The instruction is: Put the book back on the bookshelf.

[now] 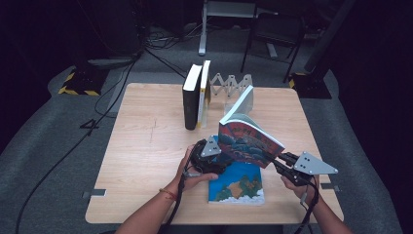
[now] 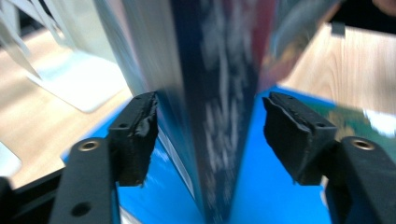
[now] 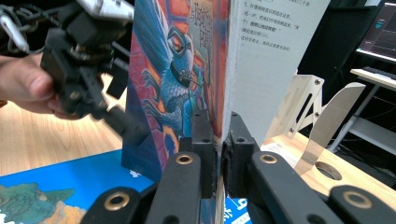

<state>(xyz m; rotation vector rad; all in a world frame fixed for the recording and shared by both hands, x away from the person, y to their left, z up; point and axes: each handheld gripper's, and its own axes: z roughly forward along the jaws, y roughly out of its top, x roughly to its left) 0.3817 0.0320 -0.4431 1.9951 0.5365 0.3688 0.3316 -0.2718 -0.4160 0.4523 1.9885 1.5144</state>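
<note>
Here I have the bench (image 1: 146,146) with two upright books (image 1: 196,97) and a folding metal rack (image 1: 233,84) at its far side. Near the front edge a blue book (image 1: 238,184) lies flat. Above it, tilted, hangs the picture book (image 1: 248,139), pinched at its right edge by my right tool (image 3: 218,140), clamped tight. My left tool (image 2: 210,135) stands open astride the book's left edge, pads clear of it.
</note>
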